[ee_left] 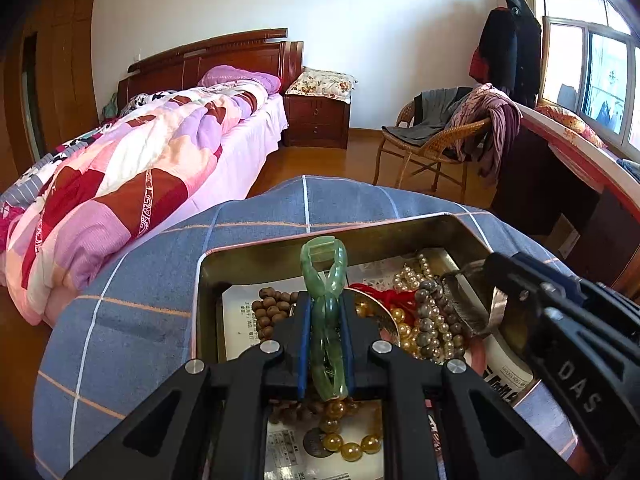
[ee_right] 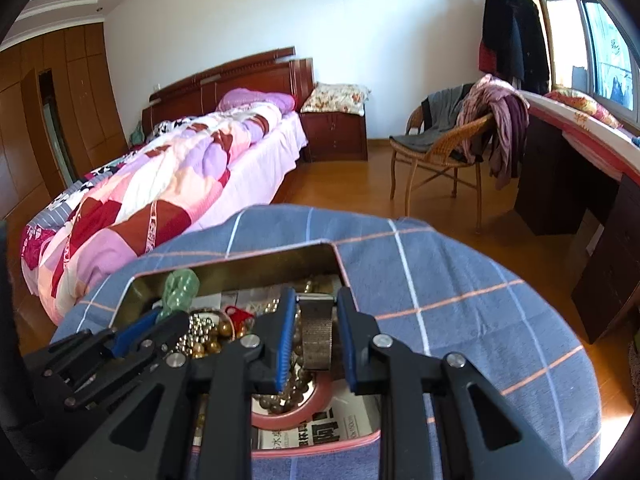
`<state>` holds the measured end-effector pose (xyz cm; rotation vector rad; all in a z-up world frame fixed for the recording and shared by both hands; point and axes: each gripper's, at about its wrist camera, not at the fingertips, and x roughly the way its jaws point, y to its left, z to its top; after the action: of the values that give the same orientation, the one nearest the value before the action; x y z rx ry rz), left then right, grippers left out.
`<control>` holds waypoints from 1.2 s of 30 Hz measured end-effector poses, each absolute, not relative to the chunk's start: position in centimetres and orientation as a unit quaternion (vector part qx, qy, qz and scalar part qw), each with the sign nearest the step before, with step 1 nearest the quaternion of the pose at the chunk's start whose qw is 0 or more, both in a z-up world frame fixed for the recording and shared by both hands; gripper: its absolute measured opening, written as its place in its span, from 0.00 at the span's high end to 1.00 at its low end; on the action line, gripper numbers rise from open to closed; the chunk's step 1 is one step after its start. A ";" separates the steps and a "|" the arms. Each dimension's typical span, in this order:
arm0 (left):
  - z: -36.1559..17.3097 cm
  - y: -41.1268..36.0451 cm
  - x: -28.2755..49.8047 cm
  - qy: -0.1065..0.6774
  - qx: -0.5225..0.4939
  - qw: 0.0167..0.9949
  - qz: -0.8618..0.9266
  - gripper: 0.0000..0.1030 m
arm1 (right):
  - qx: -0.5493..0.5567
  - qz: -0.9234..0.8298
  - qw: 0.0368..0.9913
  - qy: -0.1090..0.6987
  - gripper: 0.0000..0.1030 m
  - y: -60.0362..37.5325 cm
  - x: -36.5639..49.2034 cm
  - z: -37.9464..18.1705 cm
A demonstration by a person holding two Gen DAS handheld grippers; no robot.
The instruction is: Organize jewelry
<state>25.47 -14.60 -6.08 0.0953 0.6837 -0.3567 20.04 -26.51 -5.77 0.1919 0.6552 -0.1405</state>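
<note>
My left gripper (ee_left: pixel 325 308) is shut on a green jade bangle (ee_left: pixel 323 268), held upright over a metal tin (ee_left: pixel 240 260) full of jewelry. The tin holds brown wooden beads (ee_left: pixel 270 312), amber beads (ee_left: pixel 352 446), grey and pearl beads (ee_left: pixel 430 320) and a red cord (ee_left: pixel 376 290). My right gripper (ee_right: pixel 314 312) is open around a silver mesh watch band (ee_right: pixel 317 340) at the tin's right side; the pads stand apart from the band. In the right wrist view the bangle (ee_right: pixel 180 284) and the left gripper (ee_right: pixel 136 332) appear at the left.
The tin rests on a round table with a blue checked cloth (ee_left: pixel 140 280). A small pink-rimmed dish (ee_right: pixel 296 412) lies in the tin under the beads. A bed (ee_left: pixel 140 168) is to the left, a wicker chair (ee_left: pixel 436 144) and a desk (ee_left: pixel 580 176) to the right.
</note>
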 end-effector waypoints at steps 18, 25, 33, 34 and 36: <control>-6.9 -13.7 26.6 0.348 0.052 0.926 -0.138 0.45 | 0.125 -0.037 0.936 0.328 0.50 -26.8 19.8 -6.3; -6.5 -15.0 25.6 0.320 0.091 0.933 -0.136 0.26 | 0.135 -0.077 0.951 0.266 0.21 -27.6 18.3 -4.7; -6.3 -14.3 25.6 0.314 0.074 0.938 -0.124 0.26 | 0.151 -0.120 0.947 0.258 0.15 -28.9 18.2 -4.9; -6.4 -14.2 25.4 0.313 0.074 0.939 -0.122 0.26 | 0.151 -0.124 0.947 0.254 0.15 -28.9 18.1 -4.8; -6.4 -14.1 25.1 0.311 0.079 0.940 -0.113 0.26 | 0.153 -0.130 0.950 0.240 0.15 -29.0 17.8 -4.7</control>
<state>25.08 -14.06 -6.35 0.1602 0.6344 -0.2307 17.77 -28.97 -4.67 0.3122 0.4873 -0.2639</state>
